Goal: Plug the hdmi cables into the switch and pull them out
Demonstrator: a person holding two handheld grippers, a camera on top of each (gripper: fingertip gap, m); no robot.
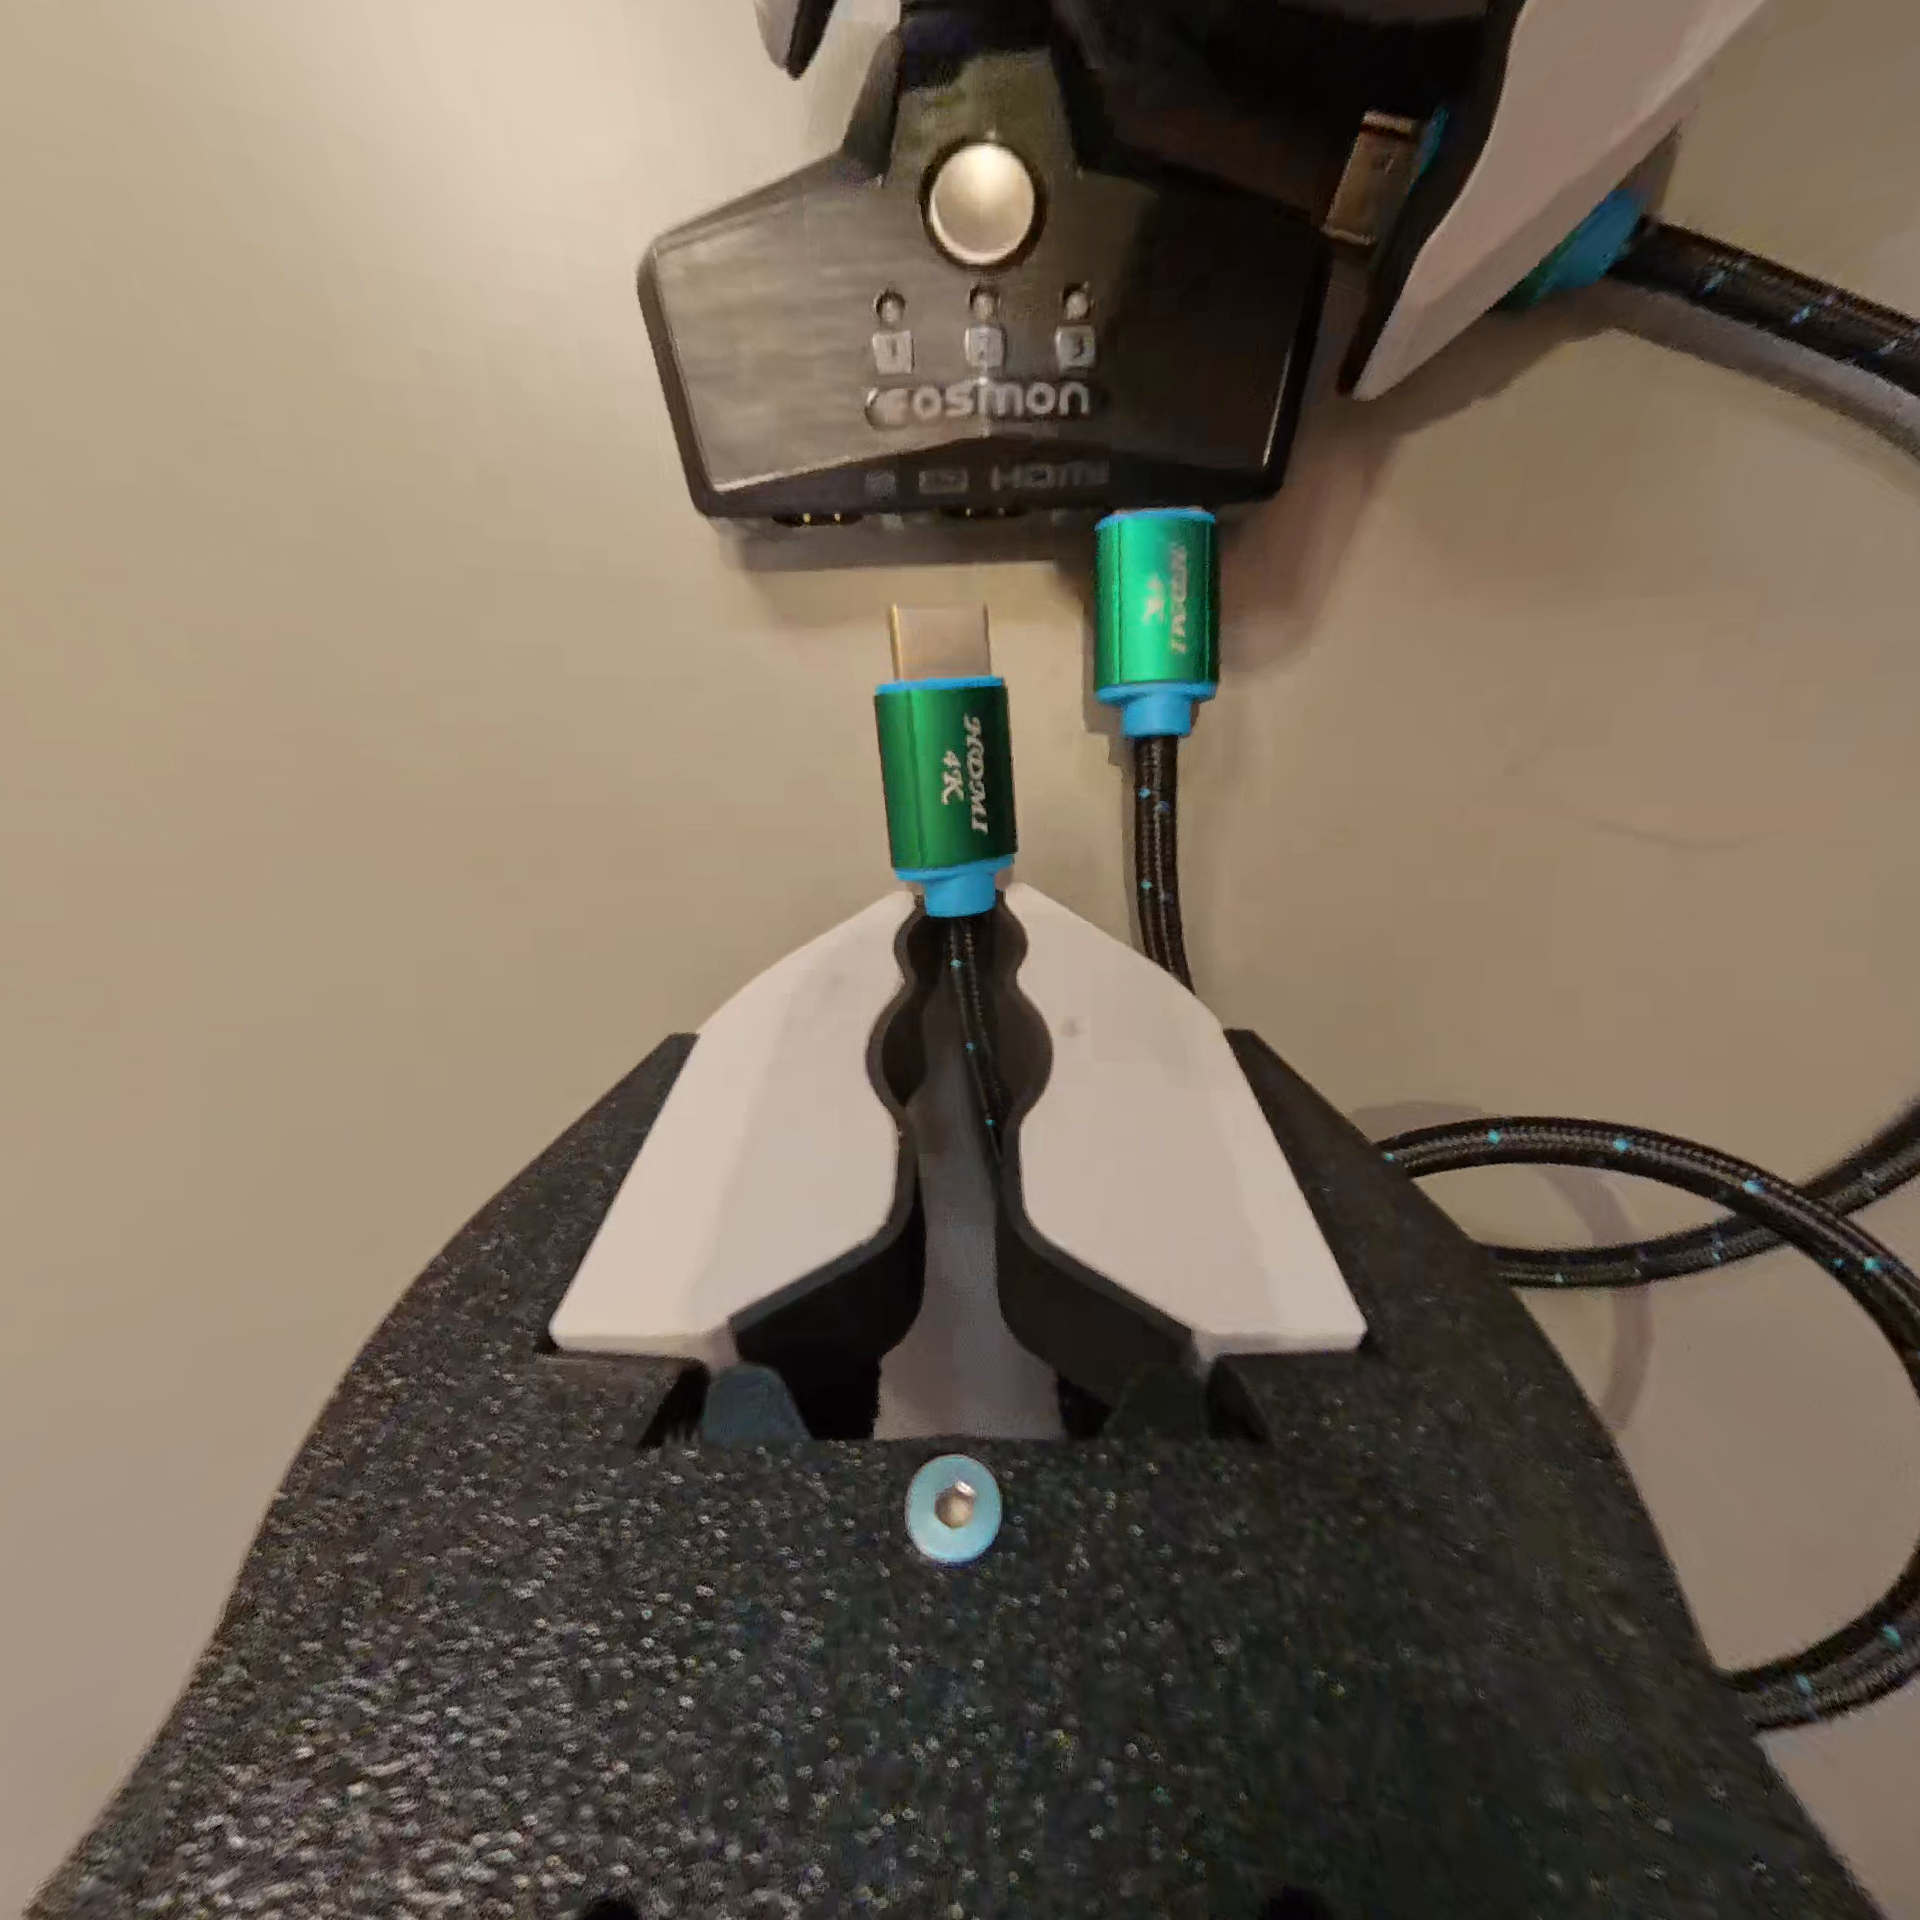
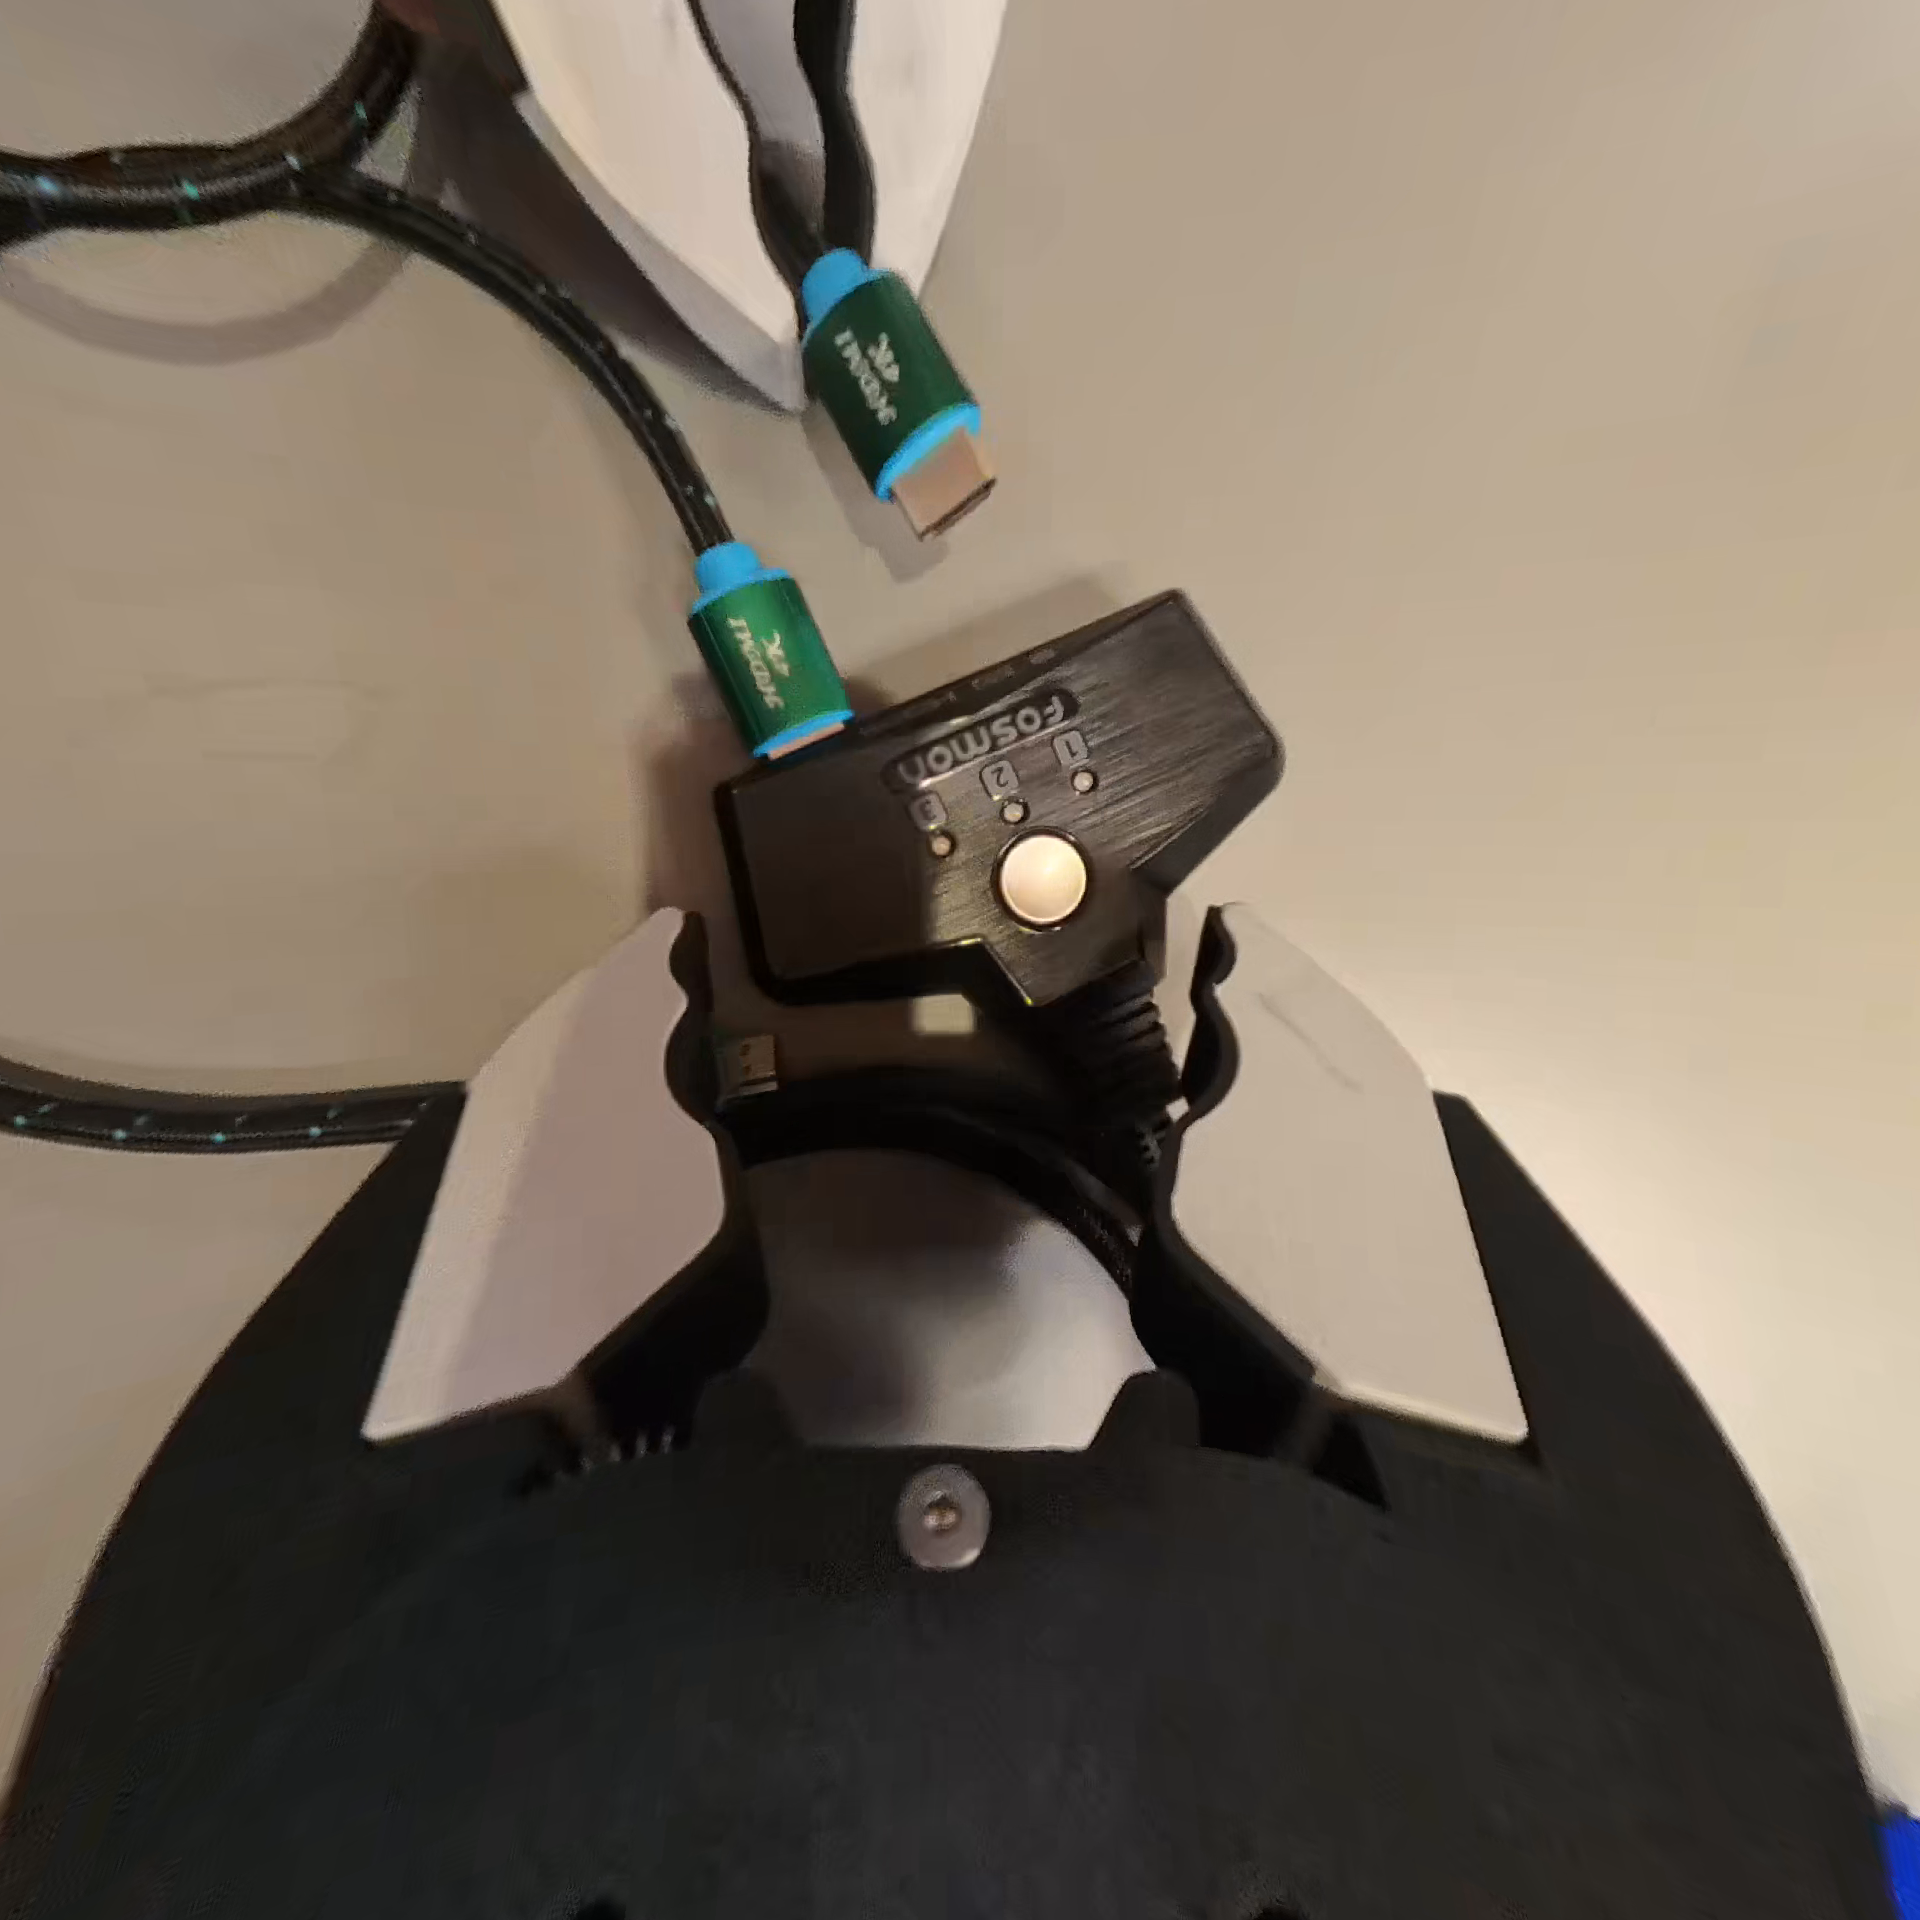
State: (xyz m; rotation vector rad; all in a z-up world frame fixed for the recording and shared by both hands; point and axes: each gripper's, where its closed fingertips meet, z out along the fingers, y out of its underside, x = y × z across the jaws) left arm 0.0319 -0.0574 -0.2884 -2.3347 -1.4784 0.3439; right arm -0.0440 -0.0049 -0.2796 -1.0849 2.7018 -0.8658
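Note:
The black HDMI switch (image 1: 977, 343) lies on a beige table, also in the right wrist view (image 2: 997, 810). One green HDMI plug (image 1: 1153, 613) sits in its right-hand port, also seen in the right wrist view (image 2: 769, 675). My left gripper (image 1: 961, 914) is shut on the braided cable just behind a second green plug (image 1: 940, 790). That plug's bare metal tip points at the switch's middle port, a short gap away. My right gripper (image 2: 951, 966) closes around the switch's rear end and its looped black lead (image 2: 1143, 1039), holding it.
Braided black cables (image 1: 1662, 1226) loop over the table to the right of my left gripper. Another blue-collared plug end (image 1: 1579, 249) shows behind the right gripper's white finger (image 1: 1507, 187). A braided cable (image 2: 208, 1122) runs under my right gripper's left side. The gap from one gripper's tips to the other's is roughly 10 centimeters.

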